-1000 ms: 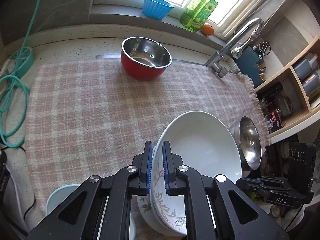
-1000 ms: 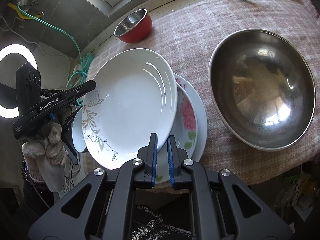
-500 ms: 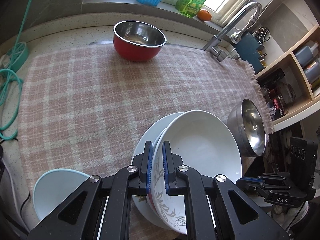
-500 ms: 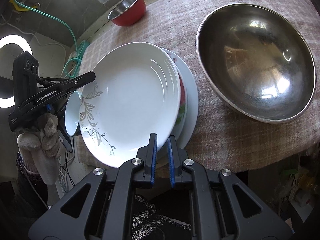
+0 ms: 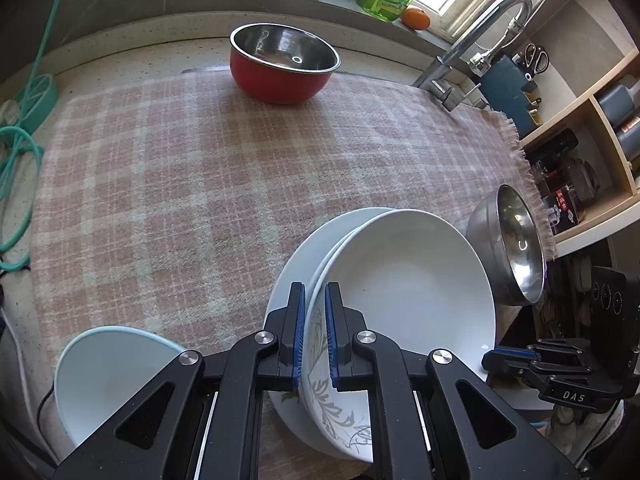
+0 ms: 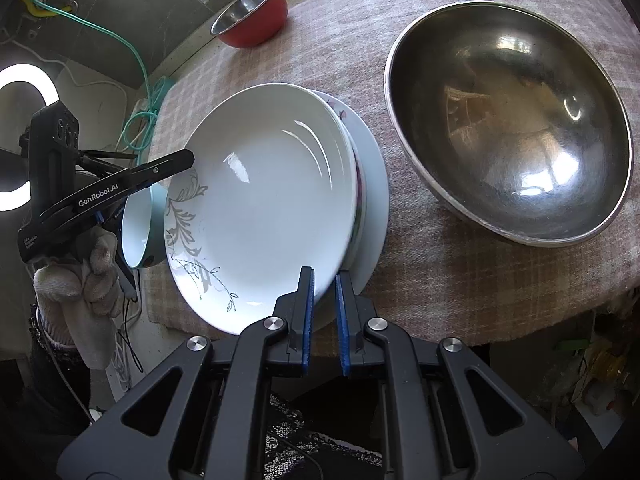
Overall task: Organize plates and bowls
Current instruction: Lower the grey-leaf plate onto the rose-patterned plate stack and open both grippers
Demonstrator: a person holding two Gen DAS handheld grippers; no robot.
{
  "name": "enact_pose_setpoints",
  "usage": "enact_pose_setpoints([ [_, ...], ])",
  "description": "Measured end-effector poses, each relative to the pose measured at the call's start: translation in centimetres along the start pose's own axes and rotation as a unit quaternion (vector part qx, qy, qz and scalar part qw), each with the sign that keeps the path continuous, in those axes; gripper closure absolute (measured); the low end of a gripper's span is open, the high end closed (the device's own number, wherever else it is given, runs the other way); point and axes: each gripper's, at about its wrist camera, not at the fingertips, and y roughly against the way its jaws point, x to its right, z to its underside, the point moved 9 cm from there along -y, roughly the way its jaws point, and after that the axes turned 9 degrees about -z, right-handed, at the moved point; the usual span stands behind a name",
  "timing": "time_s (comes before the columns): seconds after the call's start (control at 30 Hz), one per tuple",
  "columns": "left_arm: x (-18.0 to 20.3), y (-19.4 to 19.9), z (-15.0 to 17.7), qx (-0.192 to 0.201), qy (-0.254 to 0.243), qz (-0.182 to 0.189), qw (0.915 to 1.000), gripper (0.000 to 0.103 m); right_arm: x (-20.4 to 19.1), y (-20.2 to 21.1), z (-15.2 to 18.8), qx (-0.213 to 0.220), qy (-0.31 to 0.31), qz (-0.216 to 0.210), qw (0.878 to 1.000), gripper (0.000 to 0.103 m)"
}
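The left gripper (image 5: 315, 332) has its jaws pinching the near rim of a white leaf-patterned plate (image 5: 404, 284), and the right gripper (image 6: 322, 316) has its jaws closed on the opposite rim of that same plate (image 6: 264, 204), so the plate is held between the two, tilted up over the other dishes. Under it lies a floral plate (image 6: 357, 176), of which only an edge shows, and under that a larger plain white plate (image 6: 376, 200) resting on the pink checked cloth (image 5: 192, 168) that covers the desk. A large steel bowl (image 6: 508, 136) stands on the cloth just beside the stack, on its right in the right wrist view. A pale blue bowl (image 5: 108, 372) sits at the near edge of the desk, close to the left gripper's side of the stack. A red bowl with a steel inside (image 5: 284, 64) stands well apart, at the far side of the cloth near the window sill. A faucet (image 5: 476, 40) rises at the far right corner.
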Motion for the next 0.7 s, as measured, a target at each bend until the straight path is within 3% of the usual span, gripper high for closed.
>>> enact_pose_setpoints([
  [0.43,0.09,0.01,0.00,-0.004,0.001,-0.005,1.0000,0.095,-0.07,-0.09,-0.30,-0.003,0.013,0.006,1.000,0.089],
  [0.57,0.39,0.15,-0.02,-0.001,0.000,-0.007,1.0000,0.089,-0.05,0.14,-0.46,0.000,0.023,0.009,1.000,0.088],
  [0.7,0.60,0.79,-0.27,0.010,-0.001,-0.014,0.9998,0.085,-0.51,0.74,-0.90,0.008,0.042,0.010,0.999,0.055],
])
